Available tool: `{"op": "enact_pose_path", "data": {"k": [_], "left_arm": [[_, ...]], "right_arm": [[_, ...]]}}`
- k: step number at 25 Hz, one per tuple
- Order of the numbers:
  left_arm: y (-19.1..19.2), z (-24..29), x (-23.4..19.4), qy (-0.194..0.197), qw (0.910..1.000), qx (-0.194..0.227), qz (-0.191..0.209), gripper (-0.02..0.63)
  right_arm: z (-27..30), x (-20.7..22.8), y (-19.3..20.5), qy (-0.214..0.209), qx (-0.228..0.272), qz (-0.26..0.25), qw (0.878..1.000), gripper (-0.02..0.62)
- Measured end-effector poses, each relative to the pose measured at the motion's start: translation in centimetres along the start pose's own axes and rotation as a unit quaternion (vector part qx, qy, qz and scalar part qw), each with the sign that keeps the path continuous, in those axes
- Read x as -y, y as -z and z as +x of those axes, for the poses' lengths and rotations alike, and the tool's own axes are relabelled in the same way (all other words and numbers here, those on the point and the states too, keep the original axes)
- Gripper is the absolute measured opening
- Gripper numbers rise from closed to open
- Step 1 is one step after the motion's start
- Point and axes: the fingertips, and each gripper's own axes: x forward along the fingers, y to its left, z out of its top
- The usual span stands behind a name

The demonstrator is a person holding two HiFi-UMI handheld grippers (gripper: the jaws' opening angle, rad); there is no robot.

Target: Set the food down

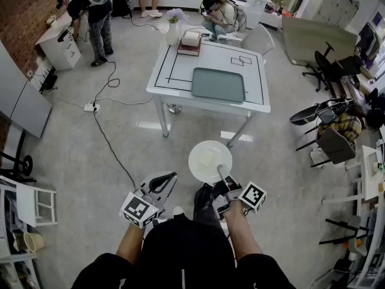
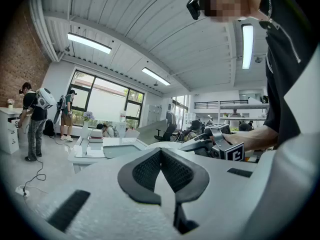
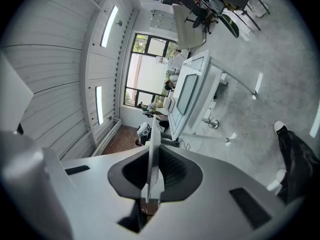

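Gripping plate (image 1: 209,161) rim: right hand-held gripper (image 1: 221,173) | left hand-held gripper (image 1: 169,177) closed, empty | white table (image 1: 257,96) | grey floor (image 1: 90,155)

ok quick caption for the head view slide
Right gripper holds a white plate of food by its rim, short of the white table; left gripper shut, empty.

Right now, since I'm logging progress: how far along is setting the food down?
Done: the right tool grips the plate by its rim, food on it. In hand: the plate hangs over the floor, short of the white table. Left: reach the table and set it down.
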Motion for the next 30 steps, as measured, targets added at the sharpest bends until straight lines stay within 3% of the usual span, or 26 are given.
{"op": "enact_pose_path", "data": {"k": [10, 19, 30], "left_arm": [[0.3, 0.8, 0.0, 0.005, 1.0000, -0.006, -0.004, 0.006], [0.7, 3.6, -1.3, 0.009, 0.9997, -0.021, -0.012, 0.006], [-0.3, 12.8, -6.9, 0.005, 0.9991, -0.039, -0.015, 0.006]], "right_arm": [[0.1, -0.7, -0.9, -0.003, 0.013, -0.024, 1.000, 0.026], [1.6, 0.4, -2.4, 0.003, 0.010, -0.004, 1.000, 0.026], [8.1, 1.9, -9.6, 0.013, -0.002, 0.013, 1.000, 0.026]]}}
